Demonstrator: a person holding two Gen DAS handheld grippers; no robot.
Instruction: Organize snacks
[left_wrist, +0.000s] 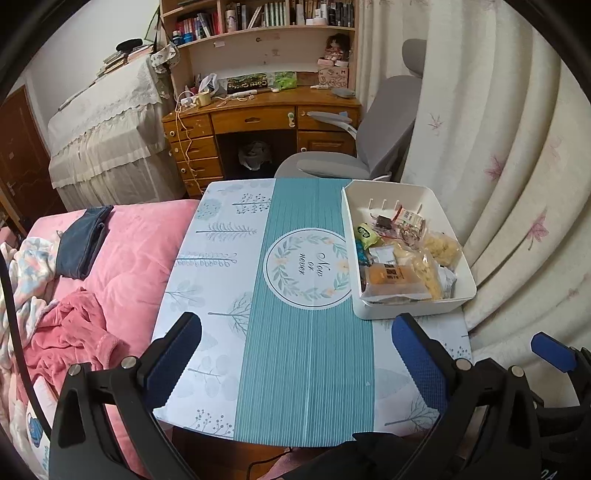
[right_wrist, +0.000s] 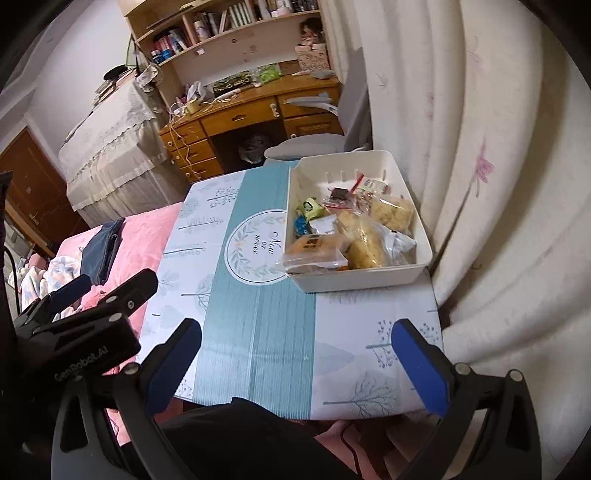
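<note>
A white plastic bin (left_wrist: 463, 273) stands at the right side of the small table (left_wrist: 295, 350) and holds several wrapped snacks, among them an orange cake pack (left_wrist: 393, 277), yellow puffed snack bags (left_wrist: 441, 245) and a green packet (left_wrist: 365, 233). The bin (right_wrist: 354, 278) and its snacks (right_wrist: 364, 243) also show in the right wrist view. My left gripper (left_wrist: 297, 332) is open and empty above the table's near edge. My right gripper (right_wrist: 295, 339) is open and empty, near the front edge, short of the bin. The right gripper's blue finger (left_wrist: 554, 350) shows at the right of the left wrist view.
The table wears a teal and white printed cloth (right_wrist: 258, 314). A pink bed (left_wrist: 122, 258) with clothes lies to the left. A curtain (left_wrist: 498, 147) hangs close on the right. A grey chair (left_wrist: 369, 147) and a wooden desk (left_wrist: 258, 122) stand behind.
</note>
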